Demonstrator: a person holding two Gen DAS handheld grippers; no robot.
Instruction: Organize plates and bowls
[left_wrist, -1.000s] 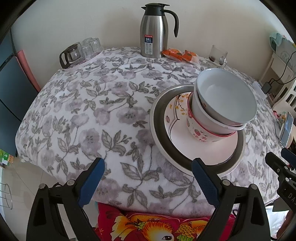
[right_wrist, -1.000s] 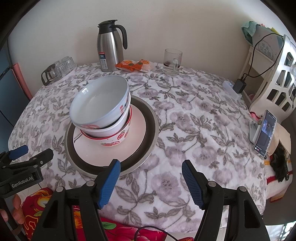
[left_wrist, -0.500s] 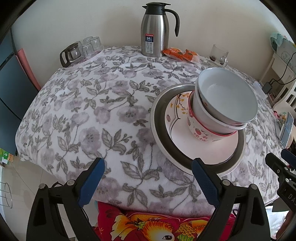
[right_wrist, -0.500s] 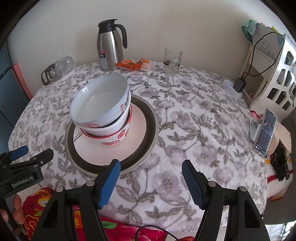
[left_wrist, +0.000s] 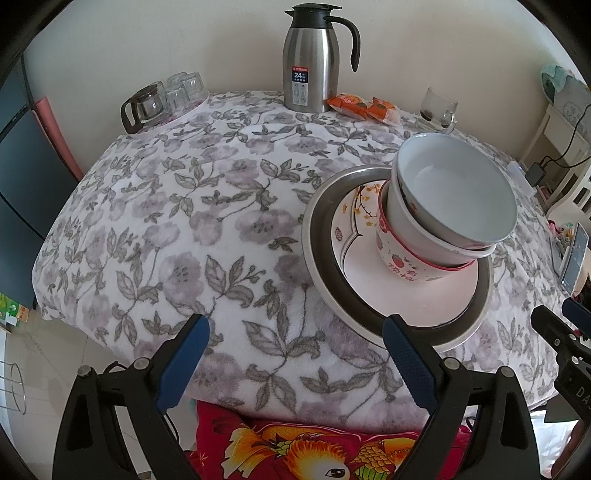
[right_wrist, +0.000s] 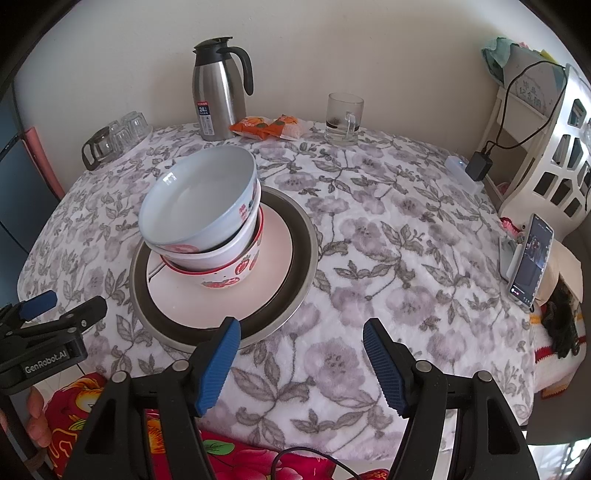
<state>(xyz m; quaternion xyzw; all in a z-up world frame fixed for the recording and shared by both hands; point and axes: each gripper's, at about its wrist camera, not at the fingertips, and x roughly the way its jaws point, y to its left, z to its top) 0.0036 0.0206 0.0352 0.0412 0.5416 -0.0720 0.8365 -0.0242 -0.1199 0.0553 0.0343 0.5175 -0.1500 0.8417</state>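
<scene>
Left gripper (left_wrist: 295, 363) spread wide, holding nothing, near table edge. Right gripper (right_wrist: 301, 363) likewise agape and empty. Phone (right_wrist: 530, 258) on stand clear only from right wrist; glass pot (left_wrist: 144, 107) clearer from left. Ahead: metal tray (right_wrist: 306, 258) holding pink plate (right_wrist: 275, 251), strawberry bowl (right_wrist: 243, 267), then white bowl (right_wrist: 199, 206) nested atop, mouth tilted toward grippers.

In the right wrist view, the top bowl (right_wrist: 199, 199) is sitting tilted inside a second bowl (right_wrist: 218, 254), nested in a third bowl (right_wrist: 229, 277), all standing on the inner plate (right_wrist: 273, 254) lying within the wide dish (right_wrist: 303, 266) at centre left. A thermos (right_wrist: 218, 99), snack packets (right_wrist: 269, 127) and a glass mug (right_wrist: 343, 118) are lining the upper middle, with a phone (right_wrist: 530, 267) leaning at the right edge.
</scene>
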